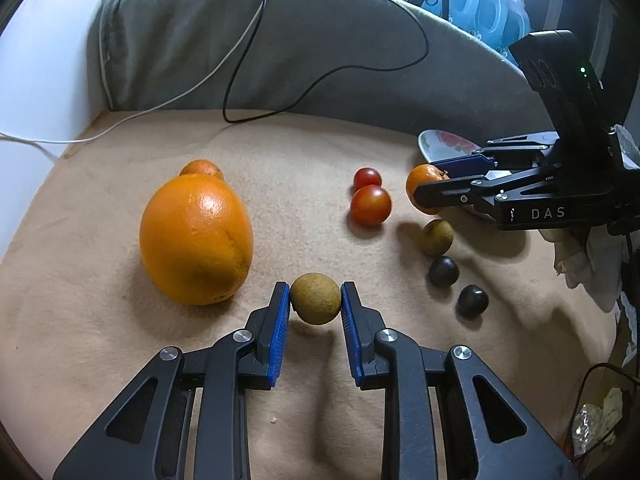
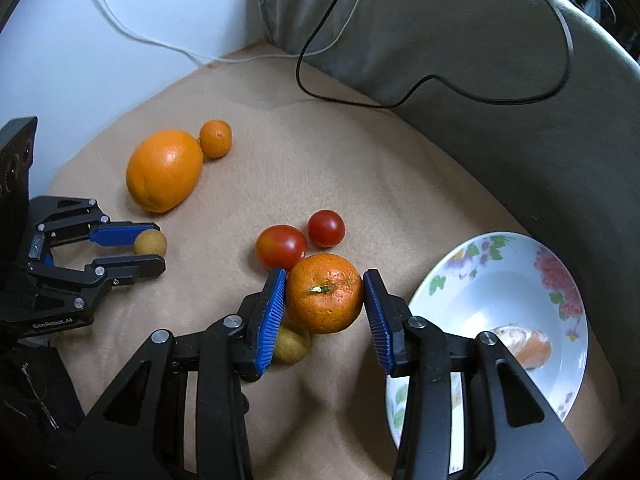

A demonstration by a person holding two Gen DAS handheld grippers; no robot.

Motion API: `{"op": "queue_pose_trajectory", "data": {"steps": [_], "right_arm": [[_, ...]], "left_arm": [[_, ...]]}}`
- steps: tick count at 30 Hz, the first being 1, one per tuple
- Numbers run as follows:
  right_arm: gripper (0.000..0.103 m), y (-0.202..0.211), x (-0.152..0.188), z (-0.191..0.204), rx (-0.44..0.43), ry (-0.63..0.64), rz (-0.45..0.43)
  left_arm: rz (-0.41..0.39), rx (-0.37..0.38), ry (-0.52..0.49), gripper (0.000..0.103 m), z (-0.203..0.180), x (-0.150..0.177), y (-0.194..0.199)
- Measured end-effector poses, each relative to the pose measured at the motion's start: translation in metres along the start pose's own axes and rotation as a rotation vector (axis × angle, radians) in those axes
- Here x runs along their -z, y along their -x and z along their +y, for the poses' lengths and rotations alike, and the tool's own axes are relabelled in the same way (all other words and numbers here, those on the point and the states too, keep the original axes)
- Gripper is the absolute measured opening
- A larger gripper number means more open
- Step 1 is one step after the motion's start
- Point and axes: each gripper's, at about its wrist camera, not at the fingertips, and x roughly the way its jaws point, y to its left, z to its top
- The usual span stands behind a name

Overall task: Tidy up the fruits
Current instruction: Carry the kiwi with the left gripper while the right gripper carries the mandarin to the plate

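Note:
My left gripper (image 1: 315, 300) is shut on a small tan round fruit (image 1: 315, 298), held just above the beige cloth; it also shows in the right wrist view (image 2: 150, 243). My right gripper (image 2: 325, 300) is shut on a mandarin (image 2: 325, 298), seen in the left wrist view too (image 1: 425, 184). A large orange (image 1: 196, 239) with a small mandarin (image 1: 202, 169) behind it lies at the left. Two red tomatoes (image 1: 370, 204) lie in the middle. A tan fruit (image 1: 437, 237) and two dark round fruits (image 1: 443, 272) lie at the right.
A floral bowl (image 2: 500, 264) with a peeled mandarin piece (image 2: 530, 347) stands at the right. A grey cushion (image 1: 320, 48) with a black cable (image 1: 320, 76) and a white cable (image 1: 168, 100) runs along the back. Another tan fruit (image 2: 291, 345) lies under my right gripper.

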Motion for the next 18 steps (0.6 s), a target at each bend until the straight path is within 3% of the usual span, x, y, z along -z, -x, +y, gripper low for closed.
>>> {"op": "queue_pose_trajectory", "data": {"steps": [18], "right_arm": [[0.042, 0.054, 0.034, -0.033, 0.030, -0.186, -0.128]], "left_arm": [[-0.054, 0.061, -0.031, 0.024, -0.029, -0.010, 0.010]]}}
